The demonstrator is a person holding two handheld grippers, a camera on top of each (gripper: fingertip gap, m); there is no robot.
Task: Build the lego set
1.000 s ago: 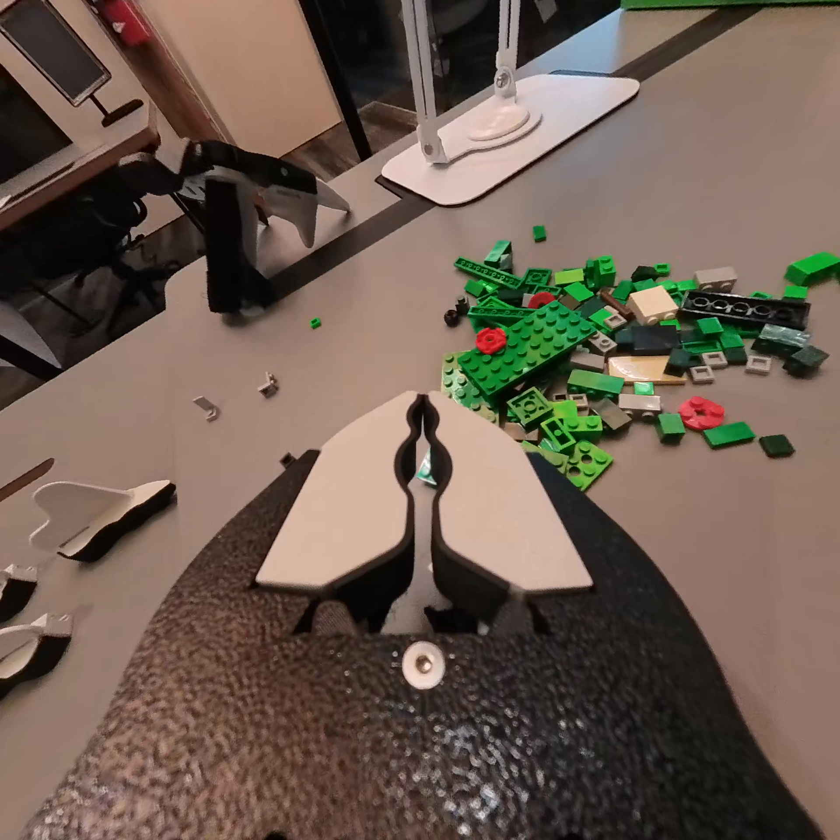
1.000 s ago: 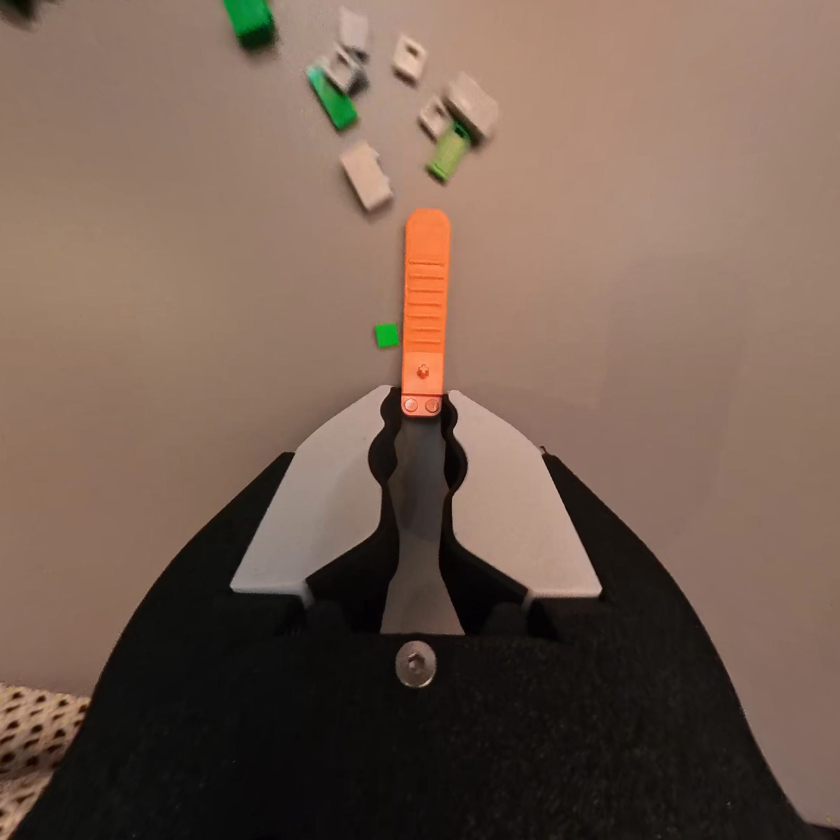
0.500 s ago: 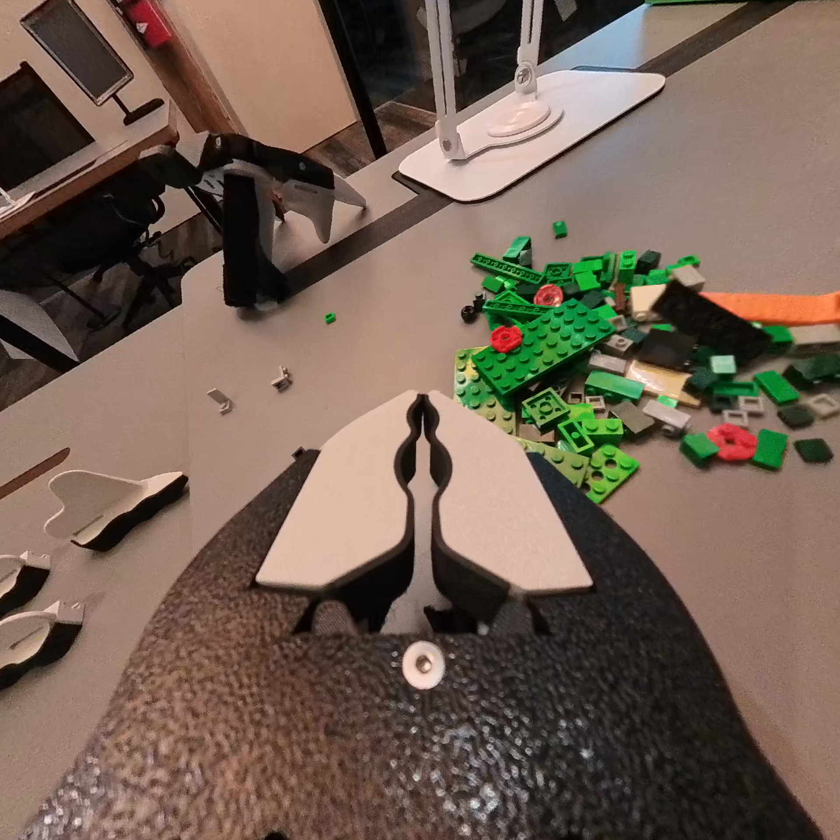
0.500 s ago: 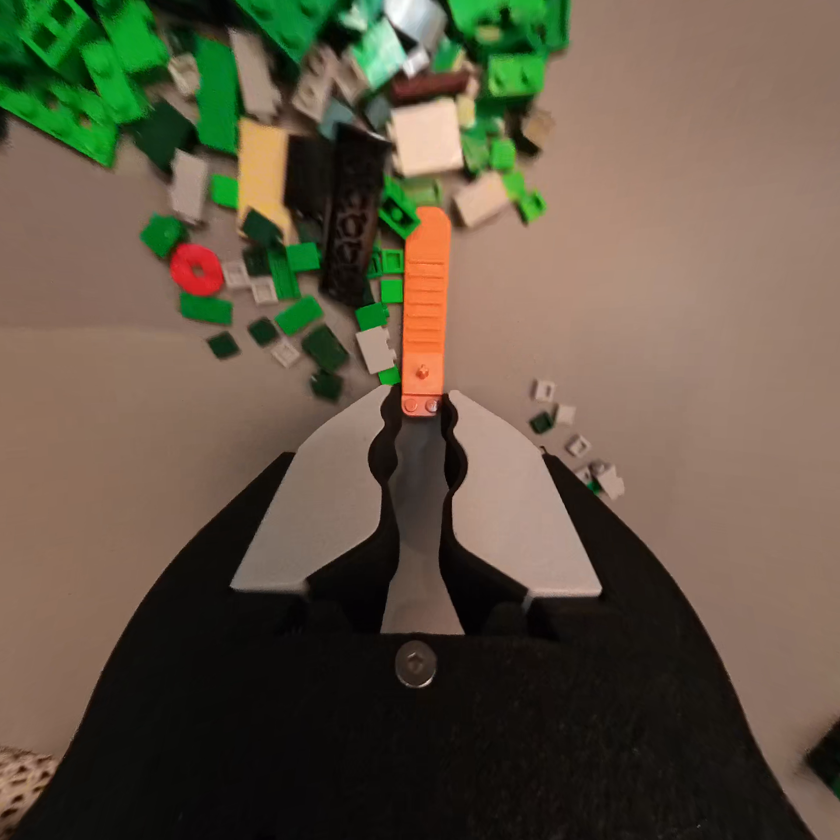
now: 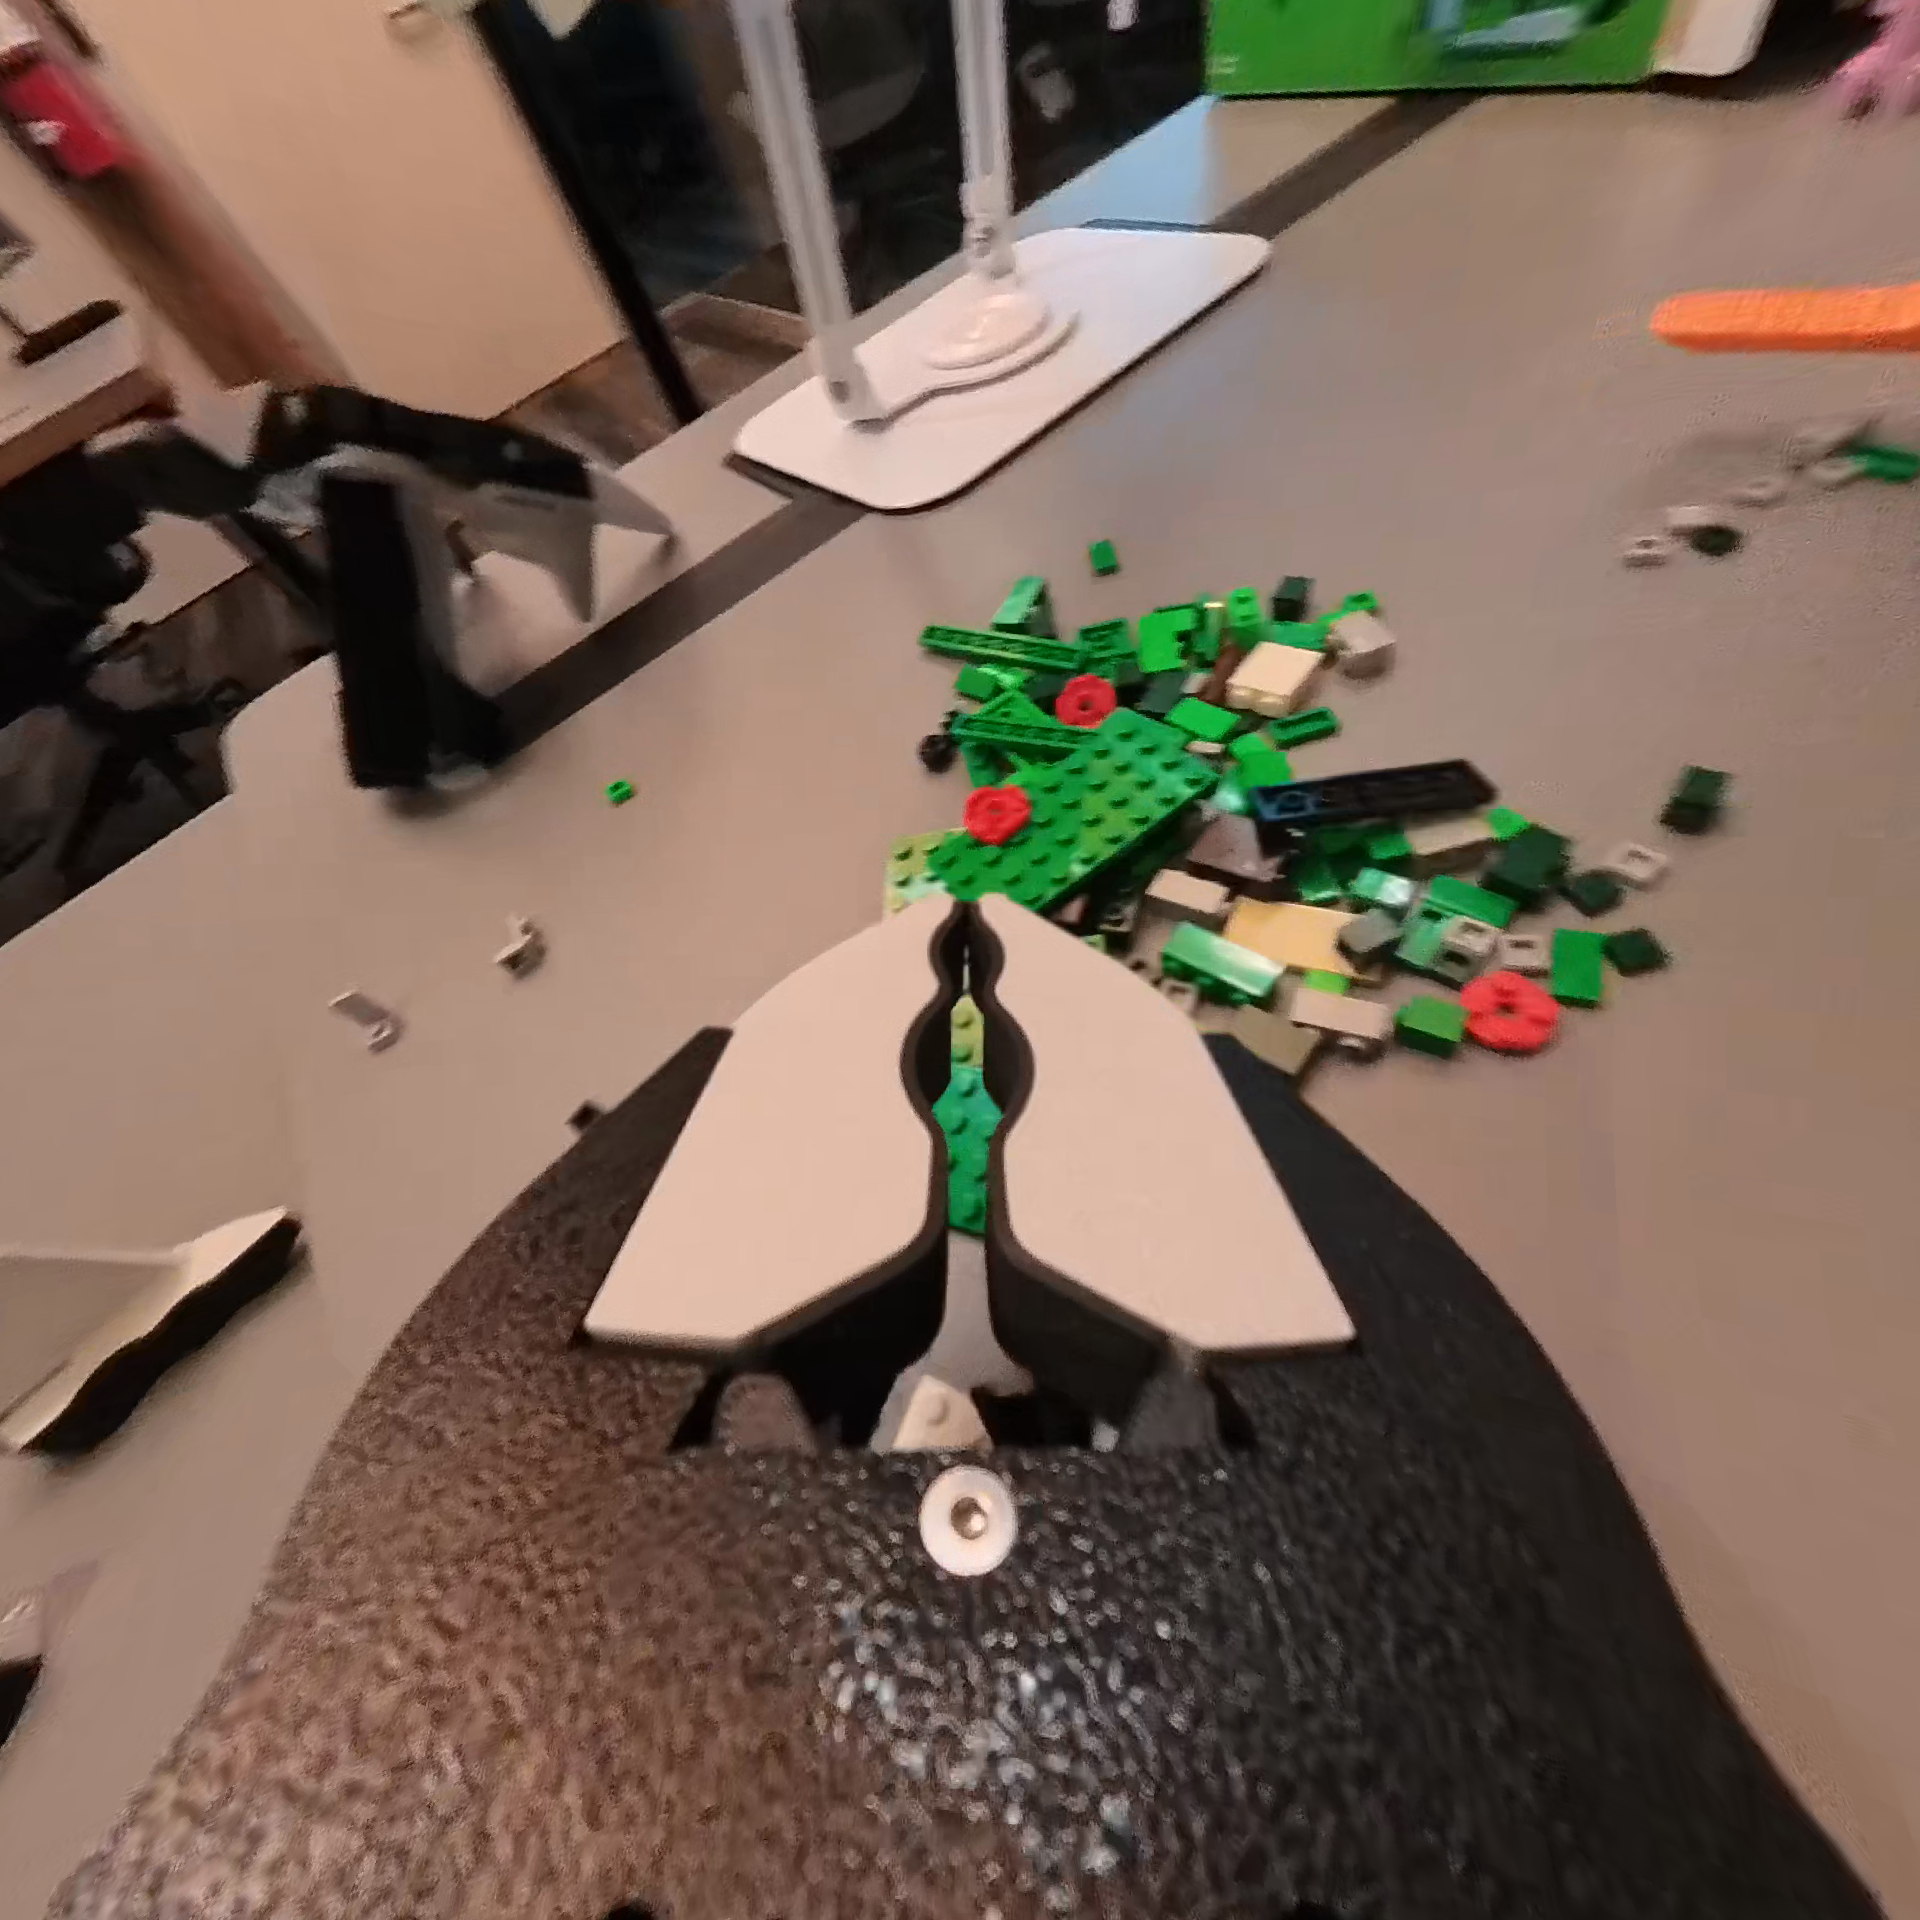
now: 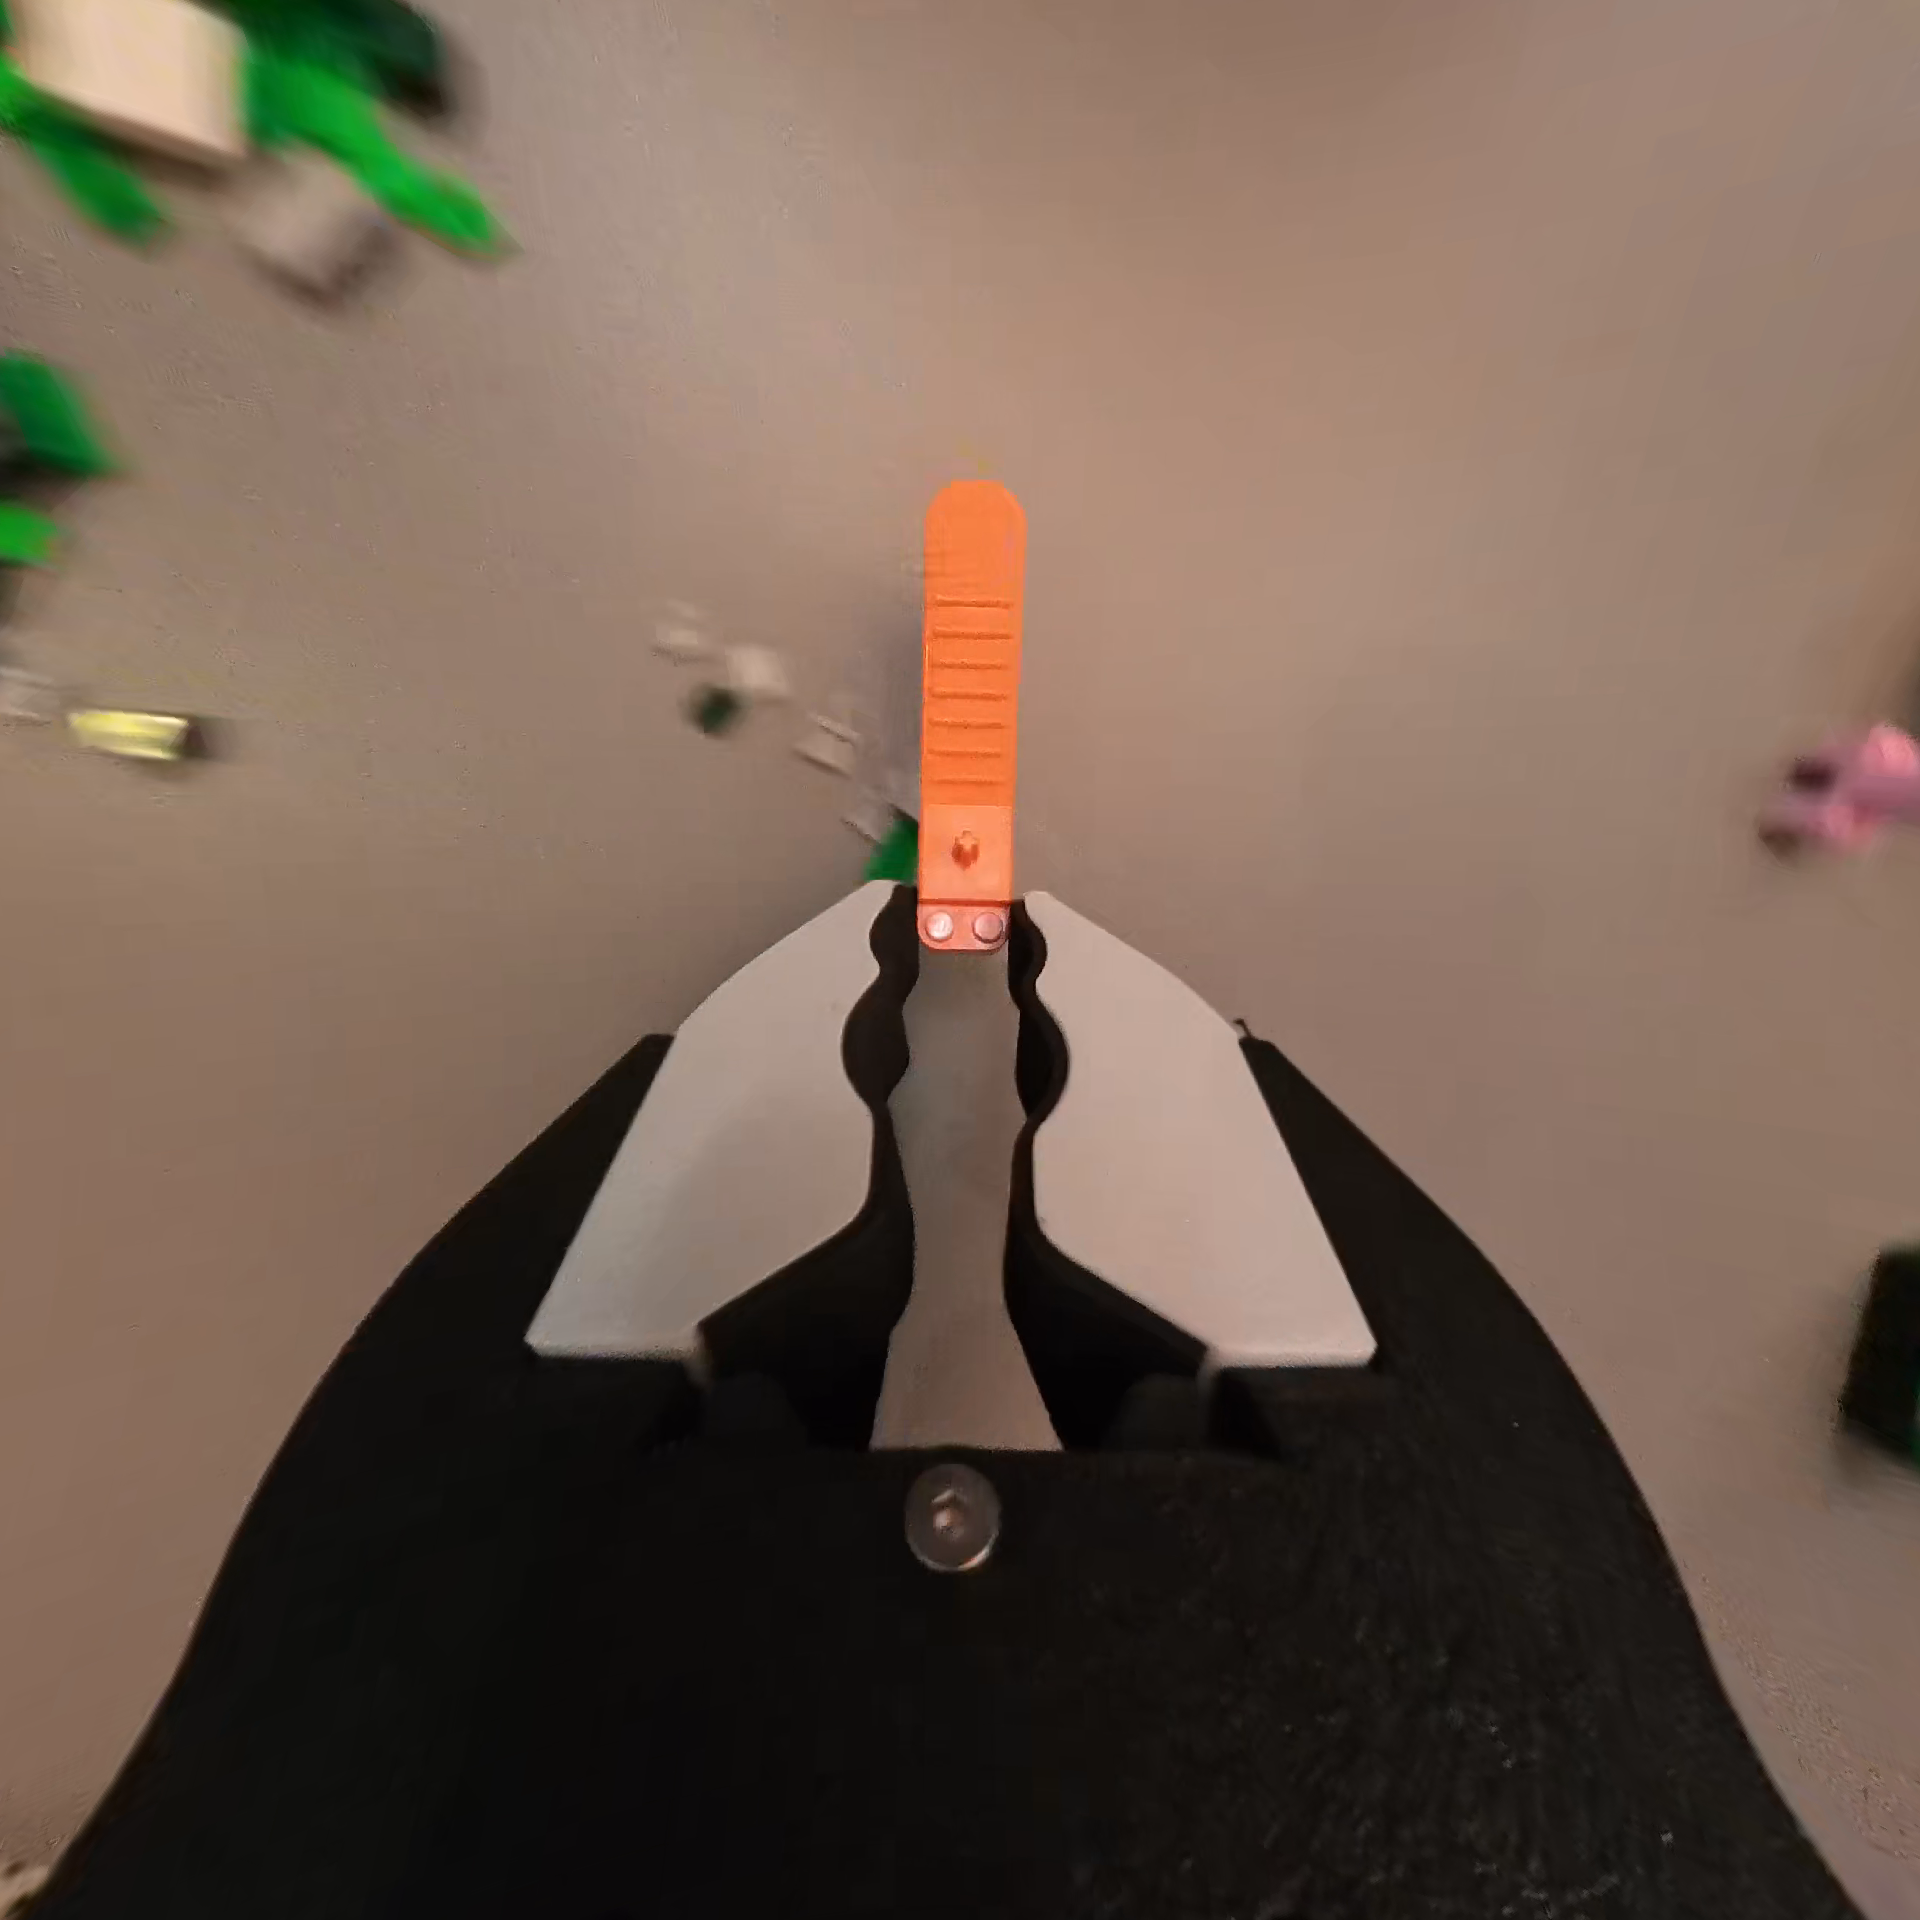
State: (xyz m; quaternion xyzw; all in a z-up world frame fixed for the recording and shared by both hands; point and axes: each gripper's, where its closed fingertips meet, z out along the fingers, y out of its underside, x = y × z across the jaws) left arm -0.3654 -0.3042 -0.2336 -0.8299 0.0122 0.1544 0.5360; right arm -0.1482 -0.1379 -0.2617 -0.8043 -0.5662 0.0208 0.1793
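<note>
Lego pieces lie in a loose heap on the grey table, directly ahead of the left gripper, with the large green plate at the near side of the heap and two red round pieces resting on and beside it. The left gripper's tips are pressed together with nothing held at them; green plates show only through the gap beneath. The right gripper pinches the base of the orange brick separator, which projects straight forward. Half a second ago the separator tip lay across the far edge of the heap against the long black piece; now it hangs over bare table, well apart from the heap, and the black piece lies flat and exposed. The left view has also closed in on the heap. Judgement: the sweep has spread the pieces for sorting, and assembly has not begun. A few small grey and green pieces lie scattered just left of the separator and should be kept clear of its tip. Open room exists to the right of the heap and in front of it. To the left stand a black-and-white gripper stand and the white lamp base, beyond a dark seam in the table; loose grey clips lie between.
</note>
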